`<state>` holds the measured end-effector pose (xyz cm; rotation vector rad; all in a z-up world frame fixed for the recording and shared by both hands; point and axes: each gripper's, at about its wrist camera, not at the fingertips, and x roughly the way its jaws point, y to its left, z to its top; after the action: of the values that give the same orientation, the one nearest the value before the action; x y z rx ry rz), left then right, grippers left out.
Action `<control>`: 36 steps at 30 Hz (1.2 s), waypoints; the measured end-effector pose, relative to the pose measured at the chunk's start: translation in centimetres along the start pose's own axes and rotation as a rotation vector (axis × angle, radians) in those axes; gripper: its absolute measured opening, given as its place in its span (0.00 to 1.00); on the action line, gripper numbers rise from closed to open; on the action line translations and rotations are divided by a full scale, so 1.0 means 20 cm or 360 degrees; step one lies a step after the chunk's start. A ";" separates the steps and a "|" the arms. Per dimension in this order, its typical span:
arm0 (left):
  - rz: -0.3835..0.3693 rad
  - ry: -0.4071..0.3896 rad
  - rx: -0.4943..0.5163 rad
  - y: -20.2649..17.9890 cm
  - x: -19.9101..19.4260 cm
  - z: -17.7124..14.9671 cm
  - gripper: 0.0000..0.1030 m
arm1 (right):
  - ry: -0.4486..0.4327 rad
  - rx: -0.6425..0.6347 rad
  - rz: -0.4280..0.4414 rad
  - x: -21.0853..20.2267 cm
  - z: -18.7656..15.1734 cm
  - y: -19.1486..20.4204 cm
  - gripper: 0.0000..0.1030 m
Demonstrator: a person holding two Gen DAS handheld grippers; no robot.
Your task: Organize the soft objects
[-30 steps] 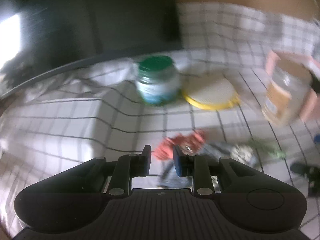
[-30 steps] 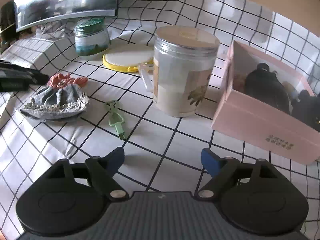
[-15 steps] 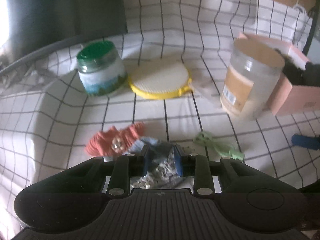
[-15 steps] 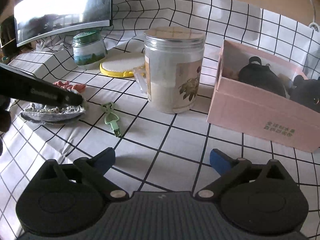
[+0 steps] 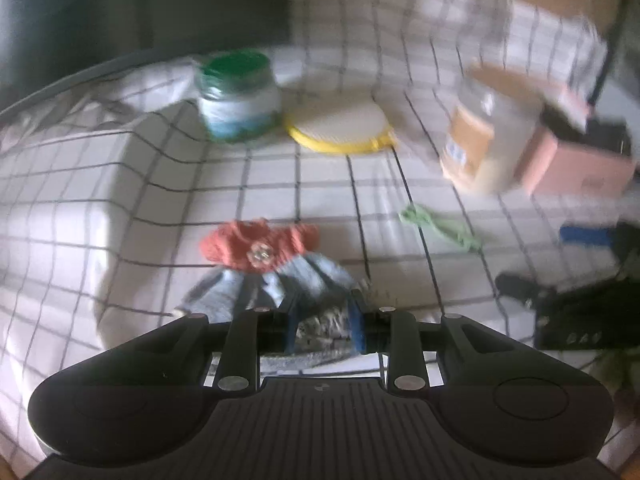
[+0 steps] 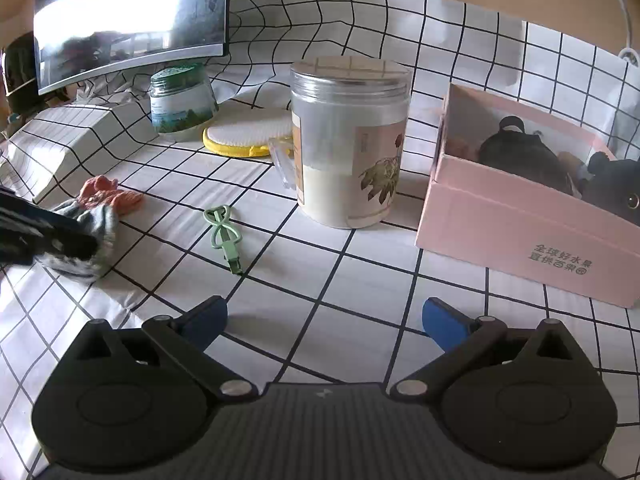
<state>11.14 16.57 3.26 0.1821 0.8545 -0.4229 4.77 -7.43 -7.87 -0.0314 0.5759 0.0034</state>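
A small doll dress [image 5: 264, 268] with a red knitted top and a blue-grey skirt lies on the checked tablecloth; it also shows at the left of the right wrist view [image 6: 102, 208]. My left gripper [image 5: 324, 326] is shut on the lacy hem of the skirt. My right gripper [image 6: 324, 316] is open and empty above the cloth. A pink cardboard box [image 6: 520, 236] at the right holds dark plush toys [image 6: 520, 152].
A clear lidded jar [image 6: 348, 140] stands mid-table, with a green-lidded jar [image 6: 182, 100] and a yellow-rimmed round pad [image 6: 248, 136] behind. A green hair clip [image 6: 226, 232] lies on the cloth. A monitor [image 6: 128, 20] stands at the back left.
My left gripper moved down onto the dress and closed on the skirt hem. The right gripper drew a little closer to the jar and box, staying open.
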 end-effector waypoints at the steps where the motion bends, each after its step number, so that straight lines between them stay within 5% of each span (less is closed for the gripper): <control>1: 0.0018 -0.0034 -0.0038 0.02 -0.02 0.01 0.30 | 0.0000 0.0000 0.0000 0.00 0.00 0.00 1.00; 8: 0.0178 -0.0052 -0.0184 0.10 0.06 0.09 0.29 | 0.0000 0.0000 0.0001 -0.01 0.00 0.00 1.00; 13: 0.0065 0.0053 -0.0210 0.09 0.14 0.11 0.31 | -0.0001 -0.0002 0.0004 -0.01 0.00 0.00 1.00; 21: -0.0050 0.0116 -0.0079 0.00 0.20 0.12 0.81 | -0.0003 -0.0004 0.0010 -0.01 0.00 0.00 1.00; 25: -0.0039 0.0067 -0.0104 0.01 0.17 0.12 0.78 | -0.0004 -0.0005 0.0011 -0.01 0.00 0.01 1.00; 28: 0.0089 -0.0038 -0.0059 0.02 0.12 0.13 0.77 | -0.0004 -0.0005 0.0011 -0.01 0.00 0.01 1.00; 36: 0.0139 0.0104 -0.0089 0.07 0.21 0.12 0.78 | -0.0004 -0.0003 0.0008 -0.01 0.00 0.01 1.00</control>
<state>15.99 15.89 1.56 0.1815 0.9180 -0.3120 4.55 -7.17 -7.85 -0.0315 0.5734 0.0088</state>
